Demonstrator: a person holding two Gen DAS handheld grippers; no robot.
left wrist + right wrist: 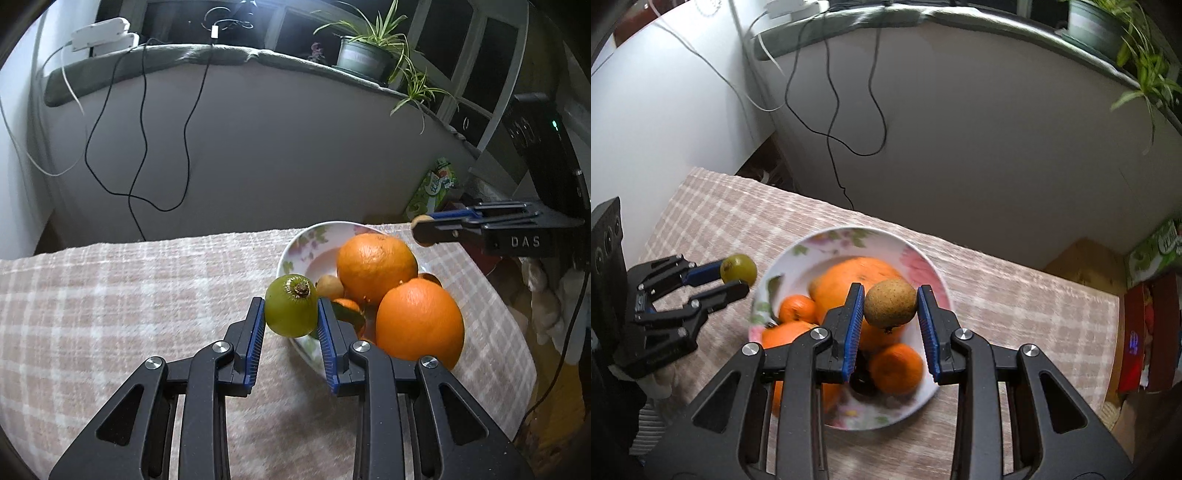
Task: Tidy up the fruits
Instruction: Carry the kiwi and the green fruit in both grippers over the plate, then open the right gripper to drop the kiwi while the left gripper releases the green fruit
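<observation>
My left gripper is shut on a small green fruit, held above the plaid cloth just left of the floral bowl. In the right wrist view the same green fruit shows in the left gripper. My right gripper is shut on a small brown speckled fruit, held over the bowl. Two big oranges and small tangerines lie in the bowl. The right gripper enters the left wrist view from the right, above the bowl.
The plaid cloth covers the table up to a grey wall. Black cables hang down the wall. A potted plant stands on the ledge. A green tissue pack and clutter lie off the table's right edge.
</observation>
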